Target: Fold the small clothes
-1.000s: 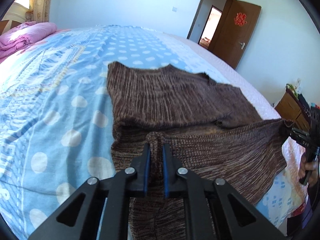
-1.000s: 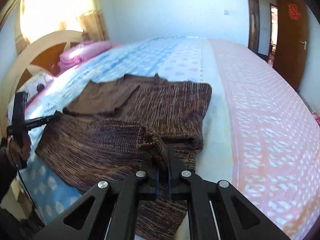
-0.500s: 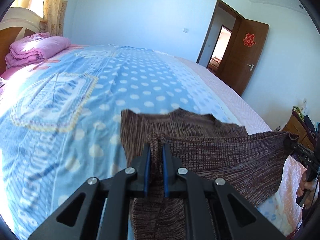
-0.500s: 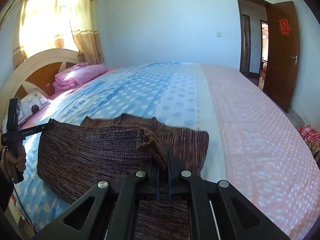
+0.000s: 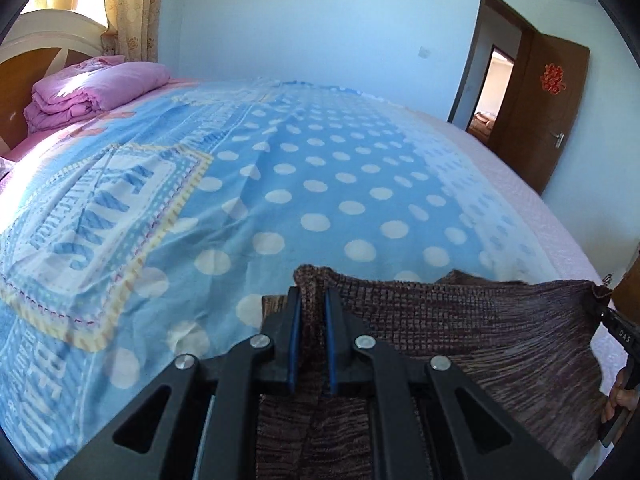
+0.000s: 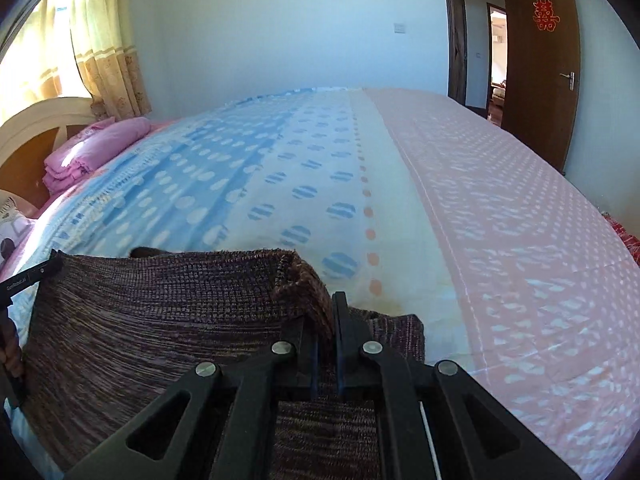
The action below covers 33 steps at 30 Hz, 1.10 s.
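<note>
A brown knitted garment [image 5: 472, 332] hangs stretched between my two grippers above the bed; it also shows in the right wrist view [image 6: 152, 320]. My left gripper [image 5: 311, 300] is shut on one upper corner of the garment. My right gripper [image 6: 325, 308] is shut on the other upper corner. Each gripper shows at the far edge of the other's view, the right one [image 5: 618, 330] and the left one [image 6: 32, 276]. The garment's lower part lies below the jaws and hides the bed under it.
The bed [image 5: 320, 184] has a blue polka-dot sheet and a pink patterned side [image 6: 500, 216]. Folded pink bedding [image 5: 92, 92] lies by the headboard. An open brown door [image 6: 536, 60] stands at the back right.
Both grippers have lifted the garment's near edge up off the bed and carried it forward; the flat part of the garment has dropped out of sight below the raised edge.
</note>
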Tool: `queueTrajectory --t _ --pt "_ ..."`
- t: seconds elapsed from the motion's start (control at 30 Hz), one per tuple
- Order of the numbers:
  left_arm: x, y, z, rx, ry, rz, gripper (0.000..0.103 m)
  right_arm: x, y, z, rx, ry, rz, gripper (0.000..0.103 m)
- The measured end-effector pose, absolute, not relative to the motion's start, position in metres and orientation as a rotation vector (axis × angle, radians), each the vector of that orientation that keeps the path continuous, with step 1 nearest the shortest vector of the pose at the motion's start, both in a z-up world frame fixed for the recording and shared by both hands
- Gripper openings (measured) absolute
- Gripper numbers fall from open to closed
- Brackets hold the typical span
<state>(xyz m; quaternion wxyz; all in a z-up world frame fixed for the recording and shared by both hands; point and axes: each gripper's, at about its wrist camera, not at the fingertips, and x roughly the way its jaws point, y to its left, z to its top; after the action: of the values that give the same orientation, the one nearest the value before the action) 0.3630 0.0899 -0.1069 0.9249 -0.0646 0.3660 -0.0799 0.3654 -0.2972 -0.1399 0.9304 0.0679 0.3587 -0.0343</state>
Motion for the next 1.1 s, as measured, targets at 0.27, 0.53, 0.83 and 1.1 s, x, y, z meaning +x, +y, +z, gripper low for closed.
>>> queueTrajectory --t 0.27,0.53,0.83,1.1 --pt "0.380 0.091 -0.134 -0.158 0.866 -0.095 0.025 0.372 -0.321 -0.152 0.223 0.798 -0.198 0.035" --pt "0.361 0.110 -0.113 -0.184 0.823 -0.047 0.059 0.291 -0.380 -0.116 0.432 0.646 -0.322 0.037" --pt "0.264 0.100 -0.091 -0.190 0.773 -0.187 0.076 0.196 -0.299 -0.135 0.260 0.773 -0.165 0.037" --pt "0.214 0.071 -0.111 -0.103 0.794 -0.218 0.082 0.178 -0.276 -0.155 0.212 0.803 -0.158 0.009"
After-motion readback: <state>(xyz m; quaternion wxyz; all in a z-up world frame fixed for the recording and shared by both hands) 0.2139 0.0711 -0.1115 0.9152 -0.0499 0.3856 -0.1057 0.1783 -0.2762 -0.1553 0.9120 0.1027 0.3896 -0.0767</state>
